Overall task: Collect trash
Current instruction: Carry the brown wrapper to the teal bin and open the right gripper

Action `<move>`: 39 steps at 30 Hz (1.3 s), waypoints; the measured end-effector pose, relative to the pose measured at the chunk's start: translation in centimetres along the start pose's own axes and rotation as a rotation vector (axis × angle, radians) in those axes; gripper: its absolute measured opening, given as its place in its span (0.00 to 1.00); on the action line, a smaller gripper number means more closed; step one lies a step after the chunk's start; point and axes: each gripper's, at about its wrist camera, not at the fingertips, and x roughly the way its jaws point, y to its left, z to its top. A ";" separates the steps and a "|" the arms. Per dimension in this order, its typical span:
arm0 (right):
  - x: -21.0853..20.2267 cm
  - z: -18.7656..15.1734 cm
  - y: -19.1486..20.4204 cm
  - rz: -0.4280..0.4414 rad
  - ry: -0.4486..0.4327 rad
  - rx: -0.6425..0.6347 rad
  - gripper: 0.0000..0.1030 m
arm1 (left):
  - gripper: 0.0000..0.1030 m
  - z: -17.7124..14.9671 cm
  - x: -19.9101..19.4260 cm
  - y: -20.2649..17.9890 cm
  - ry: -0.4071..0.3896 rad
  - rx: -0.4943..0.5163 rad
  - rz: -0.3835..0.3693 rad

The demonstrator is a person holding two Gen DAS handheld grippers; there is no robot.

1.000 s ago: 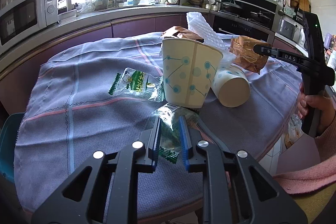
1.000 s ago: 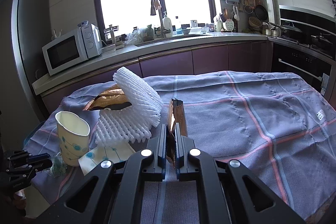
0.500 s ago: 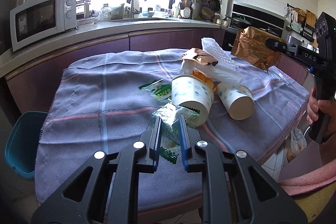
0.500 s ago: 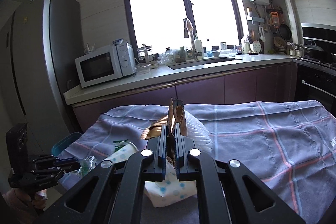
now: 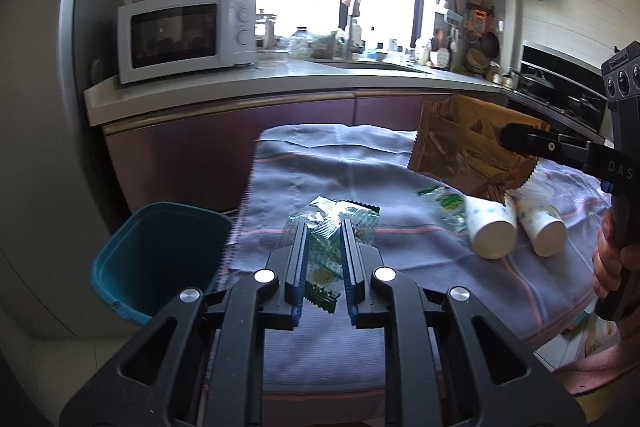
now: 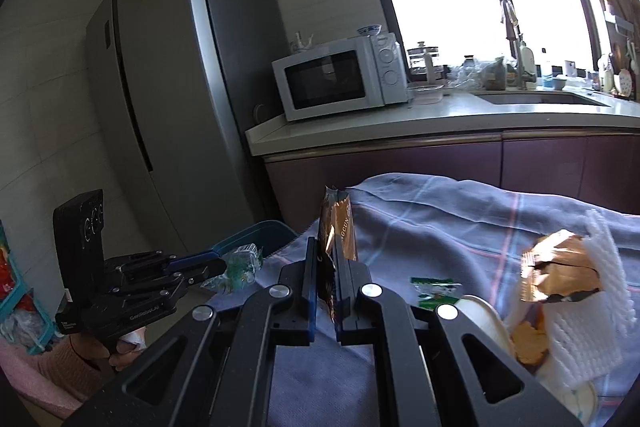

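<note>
My left gripper (image 5: pixel 323 227) is shut on a clear green-printed wrapper (image 5: pixel 328 231), held above the table's left edge. It also shows in the right wrist view (image 6: pixel 216 267) with the wrapper (image 6: pixel 240 265). My right gripper (image 6: pixel 325 247) is shut on a brown foil snack bag (image 6: pixel 338 227), which shows in the left wrist view (image 5: pixel 464 151) held above the table. A teal bin (image 5: pixel 156 255) stands on the floor left of the table.
On the purple cloth-covered table (image 5: pixel 360 163) lie two paper cups (image 5: pixel 490 231) on their sides, a small green wrapper (image 5: pixel 446 201), another gold bag (image 6: pixel 560 267) and white foam netting (image 6: pixel 592 319). A counter with a microwave (image 5: pixel 188 35) stands behind; a fridge (image 6: pixel 172 99) is left.
Both grippers have lifted and swung left with their trash. The teal bin has come into fuller view beside the table.
</note>
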 end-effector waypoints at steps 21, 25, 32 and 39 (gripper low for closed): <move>21.5 2.8 8.8 0.215 0.284 -0.010 0.06 | 0.07 -1.0 6.4 16.3 0.091 -0.173 0.264; 24.4 2.0 9.6 0.200 0.349 -0.003 0.06 | 0.07 -1.5 7.5 16.9 0.105 -0.192 0.261; 27.7 0.9 9.7 0.158 0.420 0.002 0.13 | 0.11 -2.2 7.6 16.6 0.096 -0.213 0.264; 27.0 0.7 8.8 0.142 0.394 0.020 0.23 | 0.21 -2.5 6.6 15.2 0.079 -0.212 0.271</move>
